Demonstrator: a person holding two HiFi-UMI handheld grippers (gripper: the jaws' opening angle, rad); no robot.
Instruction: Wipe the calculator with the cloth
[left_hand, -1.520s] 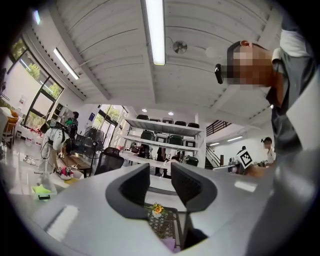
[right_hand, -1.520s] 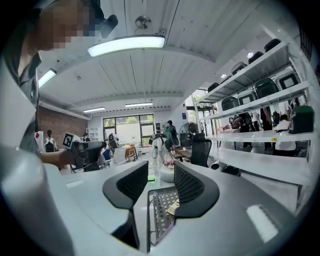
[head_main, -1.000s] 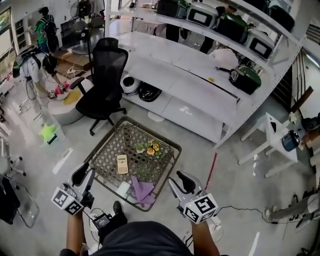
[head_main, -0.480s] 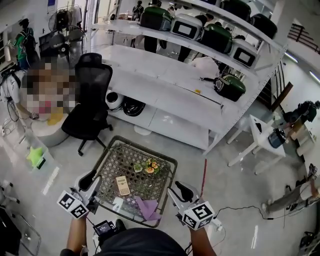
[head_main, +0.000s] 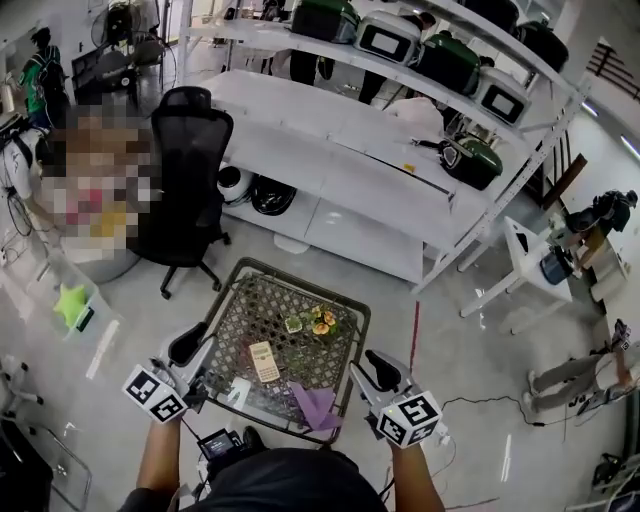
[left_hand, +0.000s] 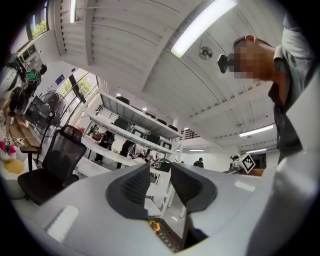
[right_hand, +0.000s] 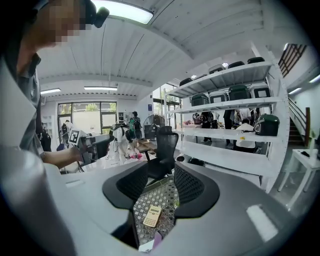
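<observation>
Gaping left tongs (head_main: 190, 346), right tongs (head_main: 372, 362) flanking calculator (head_main: 264, 361)

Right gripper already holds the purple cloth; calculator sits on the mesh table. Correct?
No. The right gripper is empty, jaws apart, per the right gripper view; the purple cloth lies at the near edge of the table. The calculator does sit there.

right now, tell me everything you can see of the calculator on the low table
The calculator is a small, flat, cream-coloured rectangle that looks like plastic. It lies face up on the patterned top of the table, roughly mid-table and turned slightly askew to the edges. Its keys are too small to make out. Nothing rests on it or touches it: the purple cloth lies apart from it, at the near edge.
</observation>
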